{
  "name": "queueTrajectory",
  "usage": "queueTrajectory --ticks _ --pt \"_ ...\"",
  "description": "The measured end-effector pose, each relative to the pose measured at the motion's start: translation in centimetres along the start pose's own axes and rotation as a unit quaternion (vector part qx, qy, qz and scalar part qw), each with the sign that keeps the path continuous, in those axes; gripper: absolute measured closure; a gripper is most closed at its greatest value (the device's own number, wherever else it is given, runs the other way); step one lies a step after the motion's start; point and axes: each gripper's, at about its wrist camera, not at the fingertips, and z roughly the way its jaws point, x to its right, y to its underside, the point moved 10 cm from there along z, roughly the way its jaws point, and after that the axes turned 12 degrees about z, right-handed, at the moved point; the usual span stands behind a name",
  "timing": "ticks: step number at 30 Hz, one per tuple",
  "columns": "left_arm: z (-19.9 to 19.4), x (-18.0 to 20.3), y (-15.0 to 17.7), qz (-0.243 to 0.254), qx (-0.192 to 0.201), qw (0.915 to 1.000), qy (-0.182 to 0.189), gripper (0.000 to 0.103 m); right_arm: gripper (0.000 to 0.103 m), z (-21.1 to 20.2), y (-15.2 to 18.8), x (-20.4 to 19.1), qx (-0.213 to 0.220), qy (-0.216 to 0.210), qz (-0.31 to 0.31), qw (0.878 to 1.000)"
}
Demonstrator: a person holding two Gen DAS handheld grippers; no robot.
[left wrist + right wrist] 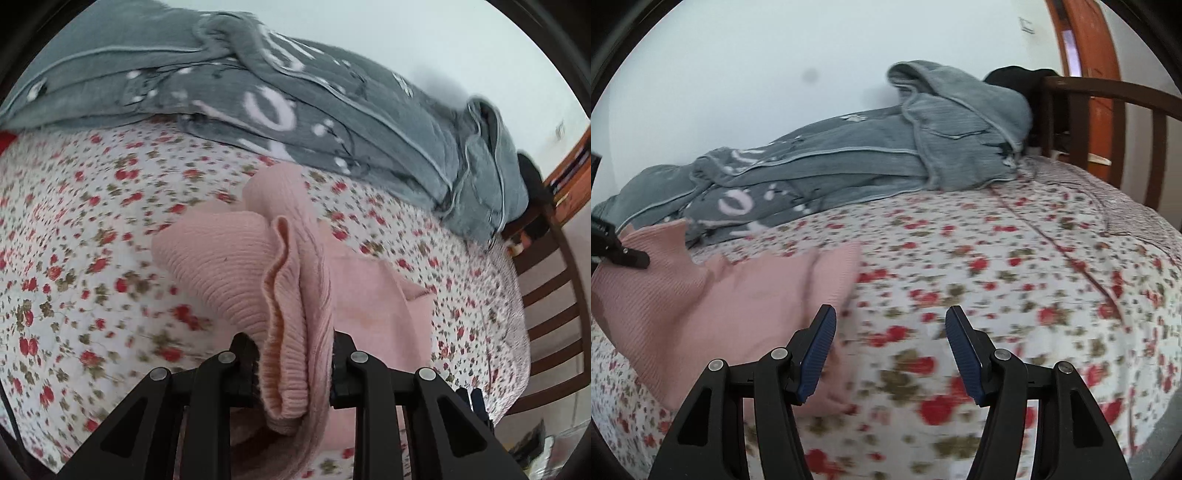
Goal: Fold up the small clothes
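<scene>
A small pink ribbed knit garment point(236, 266) lies bunched on the floral bed sheet point(74, 221). My left gripper point(293, 363) is shut on a thick fold of its ribbed hem, which bulges up between the jaws and hangs over them. In the right wrist view the same pink garment point(713, 295) lies at the left, with the left gripper's black tip point(628, 256) on its upper corner. My right gripper point(890, 339) is open and empty, just above the sheet, beside the garment's right edge.
A grey fleece robe point(295, 103) point(849, 162) lies heaped along the far side of the bed by the white wall. A dark wooden bed rail point(554, 295) point(1108, 122) stands at the right, with an orange door frame point(1097, 59) behind it.
</scene>
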Motion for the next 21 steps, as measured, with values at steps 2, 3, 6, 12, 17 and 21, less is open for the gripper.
queueTrajectory --ticks 2,3,6,12,17,21 --pt "1.2 2.9 0.0 0.017 -0.017 0.9997 -0.009 0.080 0.042 -0.3 -0.4 1.1 -0.001 -0.007 0.014 1.000" --pt "1.9 4.6 0.2 0.030 -0.025 0.9992 -0.009 0.080 0.042 -0.5 -0.6 1.5 -0.001 -0.009 0.018 1.000" --pt "4.7 9.6 1.6 0.071 -0.051 0.9962 0.000 0.080 0.042 -0.7 -0.9 2.7 0.005 0.002 0.013 1.000" --pt "7.0 15.7 3.2 0.157 -0.051 0.9844 0.061 0.061 0.042 -0.8 -0.8 4.4 -0.005 -0.003 0.018 1.000" --pt "3.5 14.9 2.1 0.118 0.000 0.9814 0.151 0.049 0.042 -0.5 -1.1 5.2 -0.014 -0.020 0.061 0.998" --pt "0.8 11.1 1.8 0.116 0.055 0.9849 0.116 0.048 0.042 -0.7 -1.1 3.3 -0.017 -0.063 0.068 0.996"
